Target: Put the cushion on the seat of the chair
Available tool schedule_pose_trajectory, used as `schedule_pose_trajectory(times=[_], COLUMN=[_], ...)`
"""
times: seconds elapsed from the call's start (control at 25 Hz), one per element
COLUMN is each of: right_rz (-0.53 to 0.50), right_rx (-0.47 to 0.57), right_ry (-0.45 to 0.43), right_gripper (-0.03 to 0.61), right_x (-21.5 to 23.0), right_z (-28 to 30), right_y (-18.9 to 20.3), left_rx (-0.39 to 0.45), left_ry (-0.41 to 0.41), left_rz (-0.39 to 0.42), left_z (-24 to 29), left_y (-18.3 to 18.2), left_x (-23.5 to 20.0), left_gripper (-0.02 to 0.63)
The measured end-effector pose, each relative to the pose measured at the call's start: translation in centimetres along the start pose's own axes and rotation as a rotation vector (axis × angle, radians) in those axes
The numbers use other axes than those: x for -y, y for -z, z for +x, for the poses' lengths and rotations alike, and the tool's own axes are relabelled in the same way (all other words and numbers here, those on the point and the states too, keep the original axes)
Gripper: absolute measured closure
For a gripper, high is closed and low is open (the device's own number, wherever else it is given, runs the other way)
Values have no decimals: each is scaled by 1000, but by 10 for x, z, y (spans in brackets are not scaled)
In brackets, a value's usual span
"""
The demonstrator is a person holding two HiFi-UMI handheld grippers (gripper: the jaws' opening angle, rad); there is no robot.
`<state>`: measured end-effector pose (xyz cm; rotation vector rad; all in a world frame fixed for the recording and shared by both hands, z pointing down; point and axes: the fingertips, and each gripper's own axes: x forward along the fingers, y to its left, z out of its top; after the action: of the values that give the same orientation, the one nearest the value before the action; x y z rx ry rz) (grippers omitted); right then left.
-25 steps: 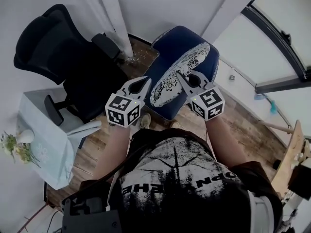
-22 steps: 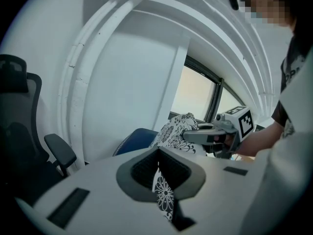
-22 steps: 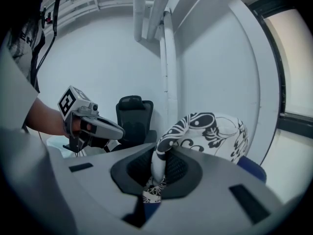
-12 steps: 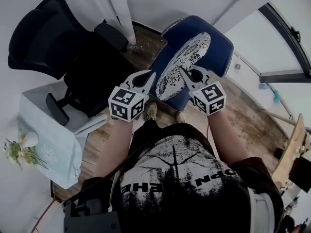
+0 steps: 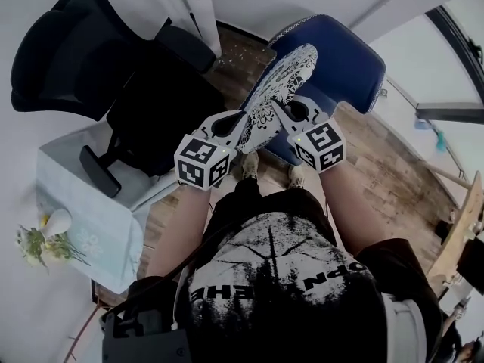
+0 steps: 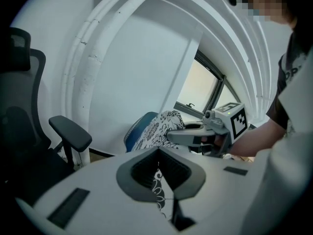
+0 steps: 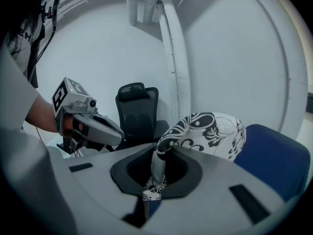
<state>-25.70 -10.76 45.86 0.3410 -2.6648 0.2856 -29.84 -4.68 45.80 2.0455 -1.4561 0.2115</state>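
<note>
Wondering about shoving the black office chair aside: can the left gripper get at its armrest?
Probably not. The left gripper is shut on the cushion, shared with the right gripper by the blue chair. The armrest to its left looks unobstructed, but it must let go first.

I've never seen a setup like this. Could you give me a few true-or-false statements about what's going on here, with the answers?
1. The left tongs and the right tongs both clamp the cushion. True.
2. The cushion is plain red. False: it is white with a black floral pattern.
3. The chair beyond the cushion is blue. True.
4. The black office chair stands at the person's right. False: it stands at the person's left.
5. The cushion lies flat on the blue seat. False: the tongs hold it up on edge, over that chair.
</note>
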Motion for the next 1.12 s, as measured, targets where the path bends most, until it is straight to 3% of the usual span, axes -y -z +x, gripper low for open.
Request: schedule_pose_trajectory(times=[0.6, 0.8, 1.12], right_rz=[139, 228, 257], right_rx=[-134, -165, -286], right_ry=[108, 152, 215], right_gripper=[552, 552, 552], right_x=[37, 50, 77], right_z=[21, 0, -29], right_y=[101, 135, 197], left_rx=[-149, -207, -240], left_ry=[65, 117, 173], left_rz=[-1, -15, 15], left_z=[24, 37, 78], left_y=[48, 73, 83], left_x=[-18, -2, 28], left_gripper=[598, 598, 598])
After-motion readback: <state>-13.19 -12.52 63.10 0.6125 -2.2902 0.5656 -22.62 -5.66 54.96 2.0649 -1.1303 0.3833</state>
